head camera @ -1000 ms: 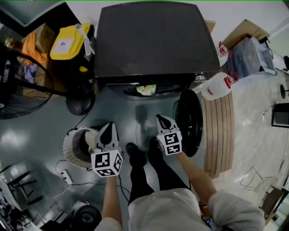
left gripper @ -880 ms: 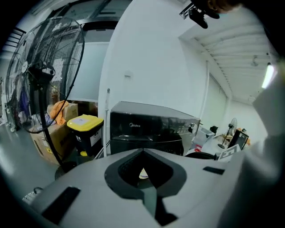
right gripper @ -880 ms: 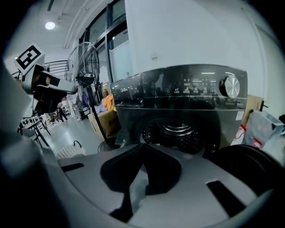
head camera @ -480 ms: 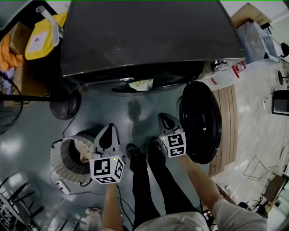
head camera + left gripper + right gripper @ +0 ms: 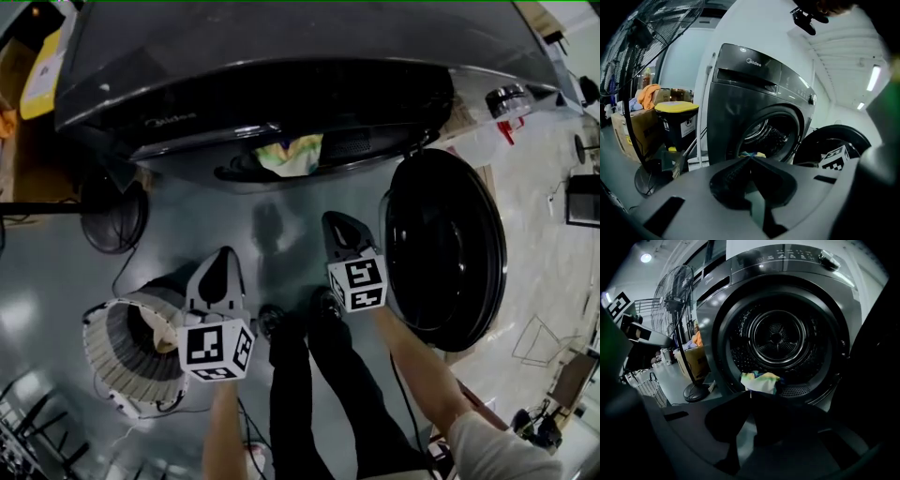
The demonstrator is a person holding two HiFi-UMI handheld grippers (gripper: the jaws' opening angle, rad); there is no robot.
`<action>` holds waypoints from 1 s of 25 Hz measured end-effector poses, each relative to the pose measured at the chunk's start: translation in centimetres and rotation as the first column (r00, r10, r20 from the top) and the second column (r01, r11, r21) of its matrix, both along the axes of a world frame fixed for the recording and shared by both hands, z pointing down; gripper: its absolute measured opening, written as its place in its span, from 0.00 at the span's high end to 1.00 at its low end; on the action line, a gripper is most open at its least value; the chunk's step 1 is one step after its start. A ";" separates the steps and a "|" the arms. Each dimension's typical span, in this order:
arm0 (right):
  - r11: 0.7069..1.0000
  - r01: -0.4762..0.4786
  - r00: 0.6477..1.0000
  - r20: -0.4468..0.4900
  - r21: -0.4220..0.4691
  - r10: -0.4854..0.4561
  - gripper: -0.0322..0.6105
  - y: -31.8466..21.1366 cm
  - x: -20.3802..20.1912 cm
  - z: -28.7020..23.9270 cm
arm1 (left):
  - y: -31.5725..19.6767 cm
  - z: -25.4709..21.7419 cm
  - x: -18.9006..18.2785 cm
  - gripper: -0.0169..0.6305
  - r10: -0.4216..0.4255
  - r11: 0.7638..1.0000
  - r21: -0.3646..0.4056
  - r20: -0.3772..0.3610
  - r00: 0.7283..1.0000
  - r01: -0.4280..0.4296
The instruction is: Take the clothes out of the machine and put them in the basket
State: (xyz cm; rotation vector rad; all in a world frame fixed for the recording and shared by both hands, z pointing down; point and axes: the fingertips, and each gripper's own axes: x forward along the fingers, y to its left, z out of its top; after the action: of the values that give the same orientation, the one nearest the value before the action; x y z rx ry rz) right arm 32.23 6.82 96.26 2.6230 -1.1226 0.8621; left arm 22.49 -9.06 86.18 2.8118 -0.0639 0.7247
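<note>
At the drum lip of the washing machine (image 5: 281, 47), twelve o'clock, aim the right gripper (image 5: 330, 221) at the yellow-green garment (image 5: 295, 155), parting its pressed-together jaws before contact; hold the left gripper (image 5: 225, 251), likewise closed empty, by the basket (image 5: 111, 361) at eight o'clock.

right gripper (image 5: 750, 398) jaws closed tip to tip, nothing between them, pointed at the machine (image 5: 717, 310) opening. clothes (image 5: 760, 381) (yellow-green-white bundle) sit on the front lip of the drum (image 5: 777, 336), just above the tips in frame. fan (image 5: 674, 291) stands left of the machine, box (image 5: 693, 363) by its pole, basket (image 5: 650, 389) far left on the floor.
</note>
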 end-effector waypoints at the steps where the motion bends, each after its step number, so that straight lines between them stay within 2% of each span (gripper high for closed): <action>1: 1.000 -0.001 1.000 -0.005 0.006 0.001 0.91 -0.3 0.4 0.5 | -0.1 0.5 0.1 0.95 0.007 1.000 0.004 -0.004 1.000 -0.007; 4: 0.999 0.004 1.000 -0.008 0.033 -0.004 0.88 -1.5 1.7 1.8 | -0.4 2.0 0.9 0.95 0.016 1.000 0.015 -0.020 1.000 -0.016; 5: 0.999 0.006 1.000 -0.004 0.043 -0.006 0.78 -1.9 2.3 2.5 | -0.5 2.5 1.3 0.95 0.019 1.000 0.019 -0.029 0.999 -0.018; 6: 0.999 0.007 1.000 0.002 0.051 -0.007 0.62 -2.4 3.0 3.2 | -0.5 2.9 1.8 0.95 0.022 1.000 0.022 -0.037 0.999 -0.021; 7: 0.998 0.005 1.000 0.009 0.058 -0.006 0.54 -2.8 3.8 4.0 | -0.5 3.4 2.3 0.95 0.027 0.999 0.027 -0.046 0.999 -0.026; 11: 0.998 -0.010 1.000 0.026 0.064 0.009 0.38 -4.3 7.4 7.3 | -0.4 5.2 3.9 0.95 0.054 0.997 0.052 -0.071 0.996 -0.051; 18: 0.985 -0.104 0.992 0.079 0.135 0.094 0.32 -6.8 13.0 9.6 | -1.7 7.1 4.4 0.95 0.077 0.992 0.105 -0.096 0.992 -0.067; 23: 0.989 -0.112 0.983 0.159 0.093 0.096 0.32 -7.6 13.4 13.0 | -1.8 8.2 4.7 0.95 0.070 0.993 0.097 -0.094 0.993 -0.061; 25: 0.991 -0.109 0.984 0.146 0.075 0.097 0.34 -7.8 13.3 13.7 | -2.0 8.9 4.6 0.95 0.068 0.993 0.097 -0.074 0.995 -0.061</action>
State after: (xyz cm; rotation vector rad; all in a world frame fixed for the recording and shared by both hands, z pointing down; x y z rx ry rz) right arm 45.52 -0.95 109.93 2.7457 -1.0855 1.0613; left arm 27.05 -11.03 95.12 2.9420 0.0061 0.6424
